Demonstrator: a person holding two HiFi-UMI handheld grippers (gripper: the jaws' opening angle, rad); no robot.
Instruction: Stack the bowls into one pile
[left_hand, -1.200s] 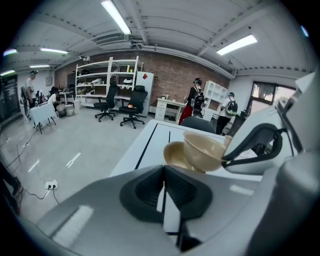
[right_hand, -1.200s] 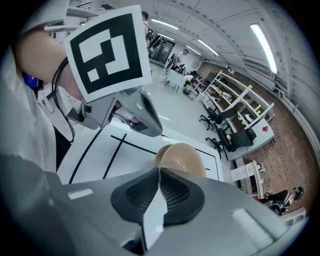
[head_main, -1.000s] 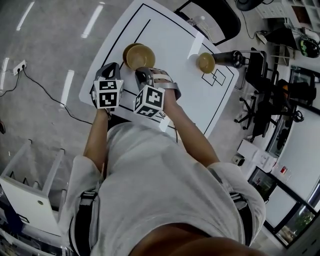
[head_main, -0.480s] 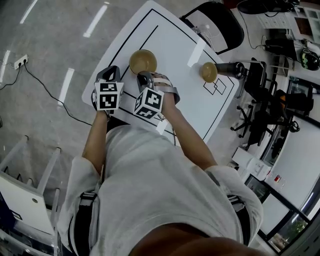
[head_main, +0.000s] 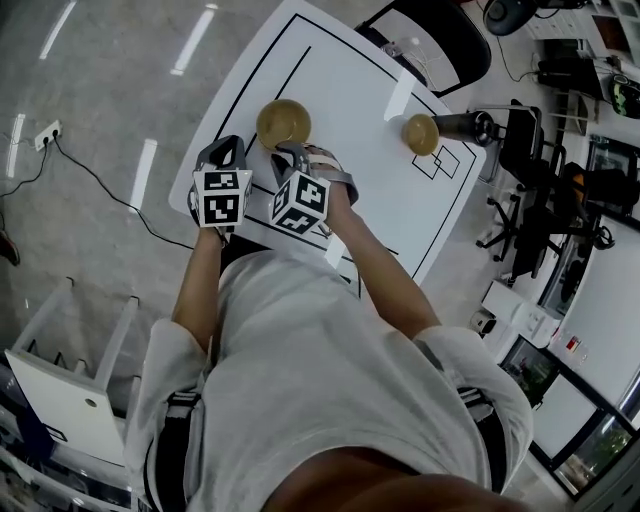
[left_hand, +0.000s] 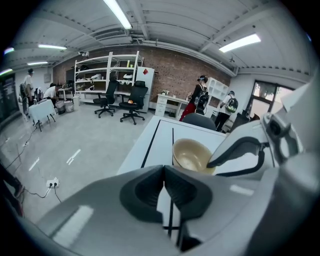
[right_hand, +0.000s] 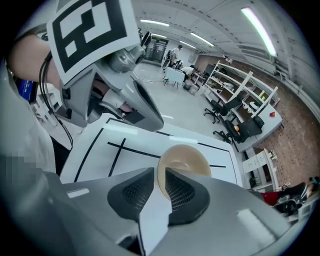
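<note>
Tan bowl (head_main: 283, 122) at twelve o'clock of right gripper (head_main: 290, 152), jaws opening with its rim between them. Second bowl (head_main: 420, 132) at two o'clock, right hand nearer. Left gripper (head_main: 228, 150) pressed together, empty.

Head view overhead; gripper views low, close, sharing bowl (left_hand: 192, 155).
</note>
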